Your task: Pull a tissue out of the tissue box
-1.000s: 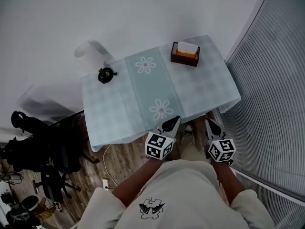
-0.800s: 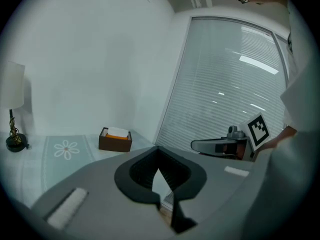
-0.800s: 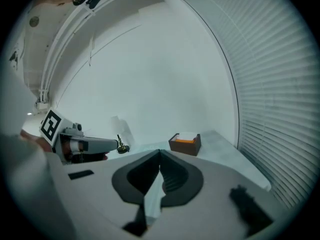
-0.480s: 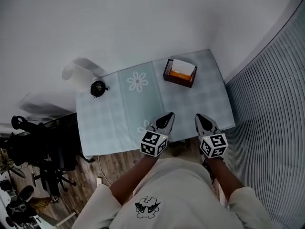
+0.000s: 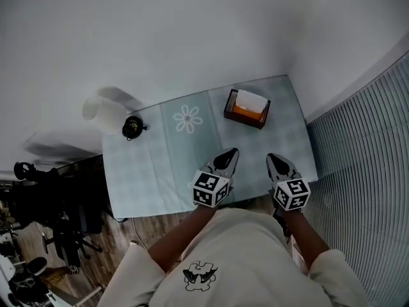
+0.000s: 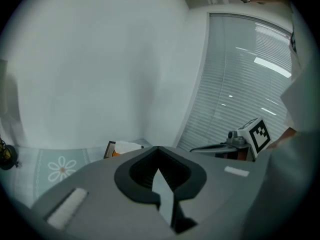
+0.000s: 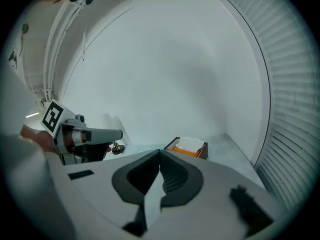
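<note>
Left claw (image 5: 231, 153) and right claw (image 5: 274, 158), both closed and empty, have advanced over the table (image 5: 144, 165) toward the tissue box (image 5: 247, 109).

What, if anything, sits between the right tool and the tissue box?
Nothing visible. Only bare tablecloth lies between the right tool, shut and empty over the near edge, and the tissue box toward the far right corner. The small black object sits well off to the left.

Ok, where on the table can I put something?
Bare cloth lies between the small black object and the tissue box, around the printed flower, and down the left side of the table. The near right edge is crowded by the left gripper and right gripper.
</note>
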The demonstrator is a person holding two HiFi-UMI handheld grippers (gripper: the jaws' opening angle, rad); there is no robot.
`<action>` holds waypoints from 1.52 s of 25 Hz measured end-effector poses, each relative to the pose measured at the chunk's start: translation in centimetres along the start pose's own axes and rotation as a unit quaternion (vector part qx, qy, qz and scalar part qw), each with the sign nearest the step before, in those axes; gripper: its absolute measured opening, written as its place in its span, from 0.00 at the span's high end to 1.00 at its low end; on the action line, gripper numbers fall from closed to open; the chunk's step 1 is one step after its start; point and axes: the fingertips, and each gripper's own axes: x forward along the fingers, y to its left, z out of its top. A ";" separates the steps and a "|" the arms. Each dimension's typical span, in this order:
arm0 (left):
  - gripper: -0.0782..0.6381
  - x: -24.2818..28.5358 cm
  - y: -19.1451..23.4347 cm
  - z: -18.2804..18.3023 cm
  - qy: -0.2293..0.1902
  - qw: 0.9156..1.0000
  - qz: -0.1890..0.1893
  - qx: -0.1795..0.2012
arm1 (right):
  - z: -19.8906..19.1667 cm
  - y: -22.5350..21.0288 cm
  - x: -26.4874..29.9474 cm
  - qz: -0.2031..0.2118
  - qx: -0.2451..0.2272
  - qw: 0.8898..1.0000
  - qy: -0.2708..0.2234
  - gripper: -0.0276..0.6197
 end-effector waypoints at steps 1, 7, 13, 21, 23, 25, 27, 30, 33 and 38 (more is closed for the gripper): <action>0.88 0.4 0.3 0.2 0.001 1.000 -0.001 0.001 | 0.5 -0.4 0.5 0.001 -0.003 1.000 0.003 0.95; 0.88 3.9 2.3 2.1 0.001 1.000 -0.001 0.006 | 3.1 -3.5 4.6 0.010 -0.038 0.999 0.017 0.95; 0.88 8.0 5.6 3.7 0.013 1.000 0.011 0.010 | 4.5 -6.4 9.4 0.020 -0.066 0.997 0.045 0.95; 0.88 13.8 10.0 4.1 0.057 0.998 0.028 0.013 | 4.8 -12.3 15.6 0.003 -0.080 0.992 0.095 0.95; 0.88 15.3 10.8 3.6 0.073 0.997 0.033 0.005 | 4.4 -13.7 16.9 -0.003 -0.079 0.991 0.111 0.95; 0.88 16.6 11.5 2.8 0.089 0.995 0.036 -0.011 | 3.9 -14.9 18.1 -0.009 -0.079 0.989 0.127 0.94; 0.88 17.6 12.3 2.1 0.100 0.994 0.041 -0.032 | 3.1 -15.9 19.0 -0.013 -0.084 0.986 0.145 0.94; 0.88 18.8 13.2 1.7 0.113 0.992 0.049 -0.031 | 1.5 -17.2 20.1 -0.015 -0.094 0.980 0.176 0.94; 0.88 19.8 13.4 1.6 0.123 0.991 0.046 -0.019 | -0.1 -17.9 21.0 -0.012 -0.098 0.974 0.201 0.83; 0.88 20.8 13.8 0.5 0.156 0.987 0.047 0.003 | -1.5 -18.7 22.4 -0.025 -0.094 0.969 0.226 0.76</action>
